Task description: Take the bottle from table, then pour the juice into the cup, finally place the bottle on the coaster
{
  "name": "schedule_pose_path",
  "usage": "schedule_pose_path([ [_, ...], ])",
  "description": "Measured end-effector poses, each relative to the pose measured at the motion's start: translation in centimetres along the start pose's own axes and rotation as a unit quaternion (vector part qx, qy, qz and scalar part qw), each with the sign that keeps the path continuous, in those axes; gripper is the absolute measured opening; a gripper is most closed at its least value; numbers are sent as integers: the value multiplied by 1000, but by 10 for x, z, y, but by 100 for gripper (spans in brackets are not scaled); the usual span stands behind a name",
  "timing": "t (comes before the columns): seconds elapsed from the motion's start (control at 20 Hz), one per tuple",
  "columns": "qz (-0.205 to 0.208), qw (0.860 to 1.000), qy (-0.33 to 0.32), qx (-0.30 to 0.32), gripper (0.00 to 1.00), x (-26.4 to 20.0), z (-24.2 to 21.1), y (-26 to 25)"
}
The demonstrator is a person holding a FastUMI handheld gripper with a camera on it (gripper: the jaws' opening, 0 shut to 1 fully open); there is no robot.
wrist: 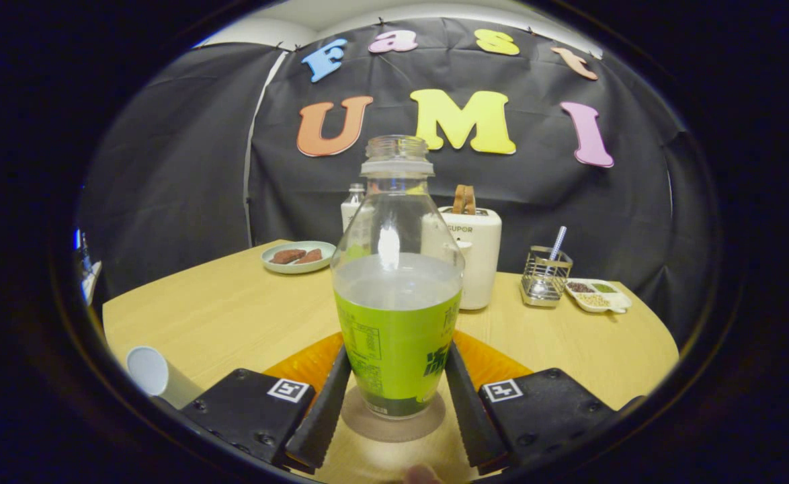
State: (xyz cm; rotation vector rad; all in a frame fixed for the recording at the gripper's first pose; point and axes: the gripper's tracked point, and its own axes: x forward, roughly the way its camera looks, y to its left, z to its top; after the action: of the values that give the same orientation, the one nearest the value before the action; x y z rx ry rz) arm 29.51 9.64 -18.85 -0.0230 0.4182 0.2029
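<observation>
Gripper view: my claw (pixel 394 396) is closed on the bottle (pixel 396 296), both fingers (pixel 322 410) press its green label, left & right. Bottle stands upright between them, no cap, approx. half full of juice. Orange coaster (pixel 307 363) lies under the fingers, just beyond the bottle base. White cup (pixel 149 371) is to my left, near the left finger. Toaster (pixel 476 252) & plate (pixel 298 257) are far ahead on the table (pixel 233 309).

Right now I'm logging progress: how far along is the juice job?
The bottle sits upright, uncapped, between the tool fingers, which flank it closely; firm pressing is unclear. It appears to rest on the orange coaster. The cup lies tipped over beside the fingers, so whether pouring happened can't be told.
</observation>
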Motion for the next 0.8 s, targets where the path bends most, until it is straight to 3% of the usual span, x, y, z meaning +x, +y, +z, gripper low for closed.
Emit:
schedule_pose_path([
  [0.4,5,1000,6,6,82,3,-8,0],
  [0.55,9,1000,2,1,94,2,-7,2],
  [0.8,1,1000,-3,-3,99,-10,-6,-1],
])
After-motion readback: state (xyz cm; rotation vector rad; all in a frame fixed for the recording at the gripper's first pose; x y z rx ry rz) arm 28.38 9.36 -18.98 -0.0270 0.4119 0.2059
